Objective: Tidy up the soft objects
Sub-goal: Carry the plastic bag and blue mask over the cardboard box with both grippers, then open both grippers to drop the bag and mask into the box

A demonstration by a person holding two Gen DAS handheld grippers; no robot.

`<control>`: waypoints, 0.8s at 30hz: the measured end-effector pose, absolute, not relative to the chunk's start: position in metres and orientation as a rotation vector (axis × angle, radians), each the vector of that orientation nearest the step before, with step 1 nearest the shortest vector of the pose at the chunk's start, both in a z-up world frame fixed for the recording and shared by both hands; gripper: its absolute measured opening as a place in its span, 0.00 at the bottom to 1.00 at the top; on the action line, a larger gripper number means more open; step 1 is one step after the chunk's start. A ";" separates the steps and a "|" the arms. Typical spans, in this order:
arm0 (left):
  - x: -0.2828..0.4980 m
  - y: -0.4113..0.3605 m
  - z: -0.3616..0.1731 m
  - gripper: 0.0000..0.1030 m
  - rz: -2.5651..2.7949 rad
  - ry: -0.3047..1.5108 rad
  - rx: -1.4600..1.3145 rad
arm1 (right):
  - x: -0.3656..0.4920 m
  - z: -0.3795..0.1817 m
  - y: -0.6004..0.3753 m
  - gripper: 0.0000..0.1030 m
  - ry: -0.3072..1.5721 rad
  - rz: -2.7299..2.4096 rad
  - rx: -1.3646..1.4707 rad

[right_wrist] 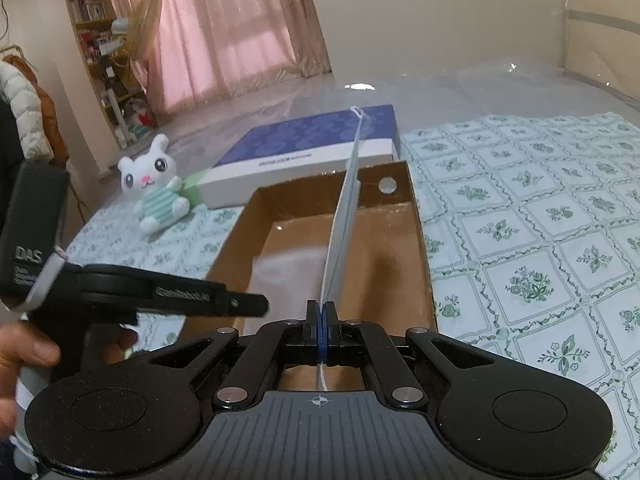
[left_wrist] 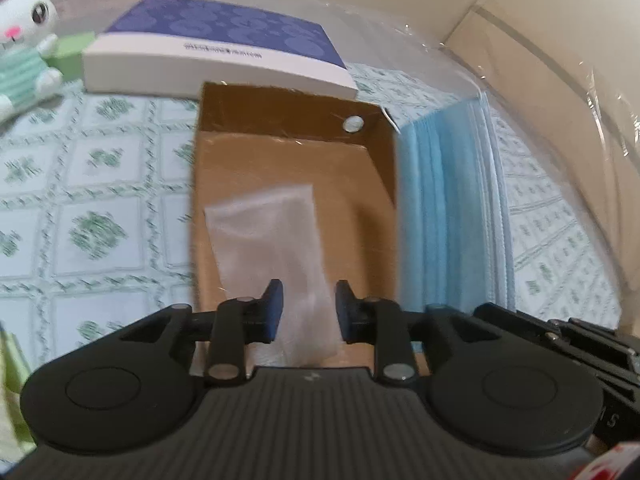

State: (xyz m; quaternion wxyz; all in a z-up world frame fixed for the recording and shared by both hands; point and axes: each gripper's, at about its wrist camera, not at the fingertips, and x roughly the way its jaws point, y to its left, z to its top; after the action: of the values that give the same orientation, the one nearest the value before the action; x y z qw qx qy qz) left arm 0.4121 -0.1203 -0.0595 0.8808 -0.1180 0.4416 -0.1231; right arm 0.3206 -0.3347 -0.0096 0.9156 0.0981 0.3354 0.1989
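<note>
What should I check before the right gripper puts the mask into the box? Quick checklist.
1. Right gripper shut on face mask: ok.
2. Mask hangs over cardboard box: ok.
3. Left gripper open, pads clear of the white pouch: ok.
4. Left gripper out of the drop path: not ok, it hangs over the box.
5. Free floor beside the pouch: ok.
6. Mask ear loops untangled: cannot tell.
</note>
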 end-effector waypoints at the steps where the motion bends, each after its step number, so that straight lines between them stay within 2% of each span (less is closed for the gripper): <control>1: 0.411 -0.121 -0.057 0.23 -0.254 0.913 -0.227 | 0.320 -0.011 -0.335 0.00 0.696 0.413 0.197; 7: 0.405 -0.117 -0.051 0.27 -0.250 0.898 -0.174 | 0.326 -0.016 -0.332 0.01 0.698 0.461 0.198; 10: 0.400 -0.119 -0.046 0.36 -0.245 0.887 -0.140 | 0.326 -0.014 -0.331 0.04 0.673 0.460 0.217; 12: 0.398 -0.119 -0.044 0.37 -0.238 0.883 -0.121 | 0.330 -0.016 -0.334 0.24 0.690 0.416 0.241; 13: 0.396 -0.119 -0.044 0.38 -0.238 0.883 -0.118 | 0.334 -0.018 -0.336 0.44 0.711 0.396 0.251; 14: 0.394 -0.118 -0.043 0.39 -0.242 0.882 -0.119 | 0.337 -0.021 -0.339 0.53 0.734 0.371 0.263; 18: 0.387 -0.119 -0.040 0.45 -0.254 0.879 -0.109 | 0.334 -0.026 -0.353 0.54 0.741 0.329 0.318; 24: 0.374 -0.125 -0.034 0.46 -0.274 0.876 -0.086 | 0.321 -0.024 -0.354 0.54 0.747 0.328 0.290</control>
State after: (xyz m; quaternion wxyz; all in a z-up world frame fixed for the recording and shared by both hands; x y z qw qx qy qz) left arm 0.3740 -0.1247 -0.0337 0.8956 -0.0413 0.4228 -0.1321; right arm 0.3211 -0.3536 -0.0236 0.9077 0.1404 0.3620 0.1589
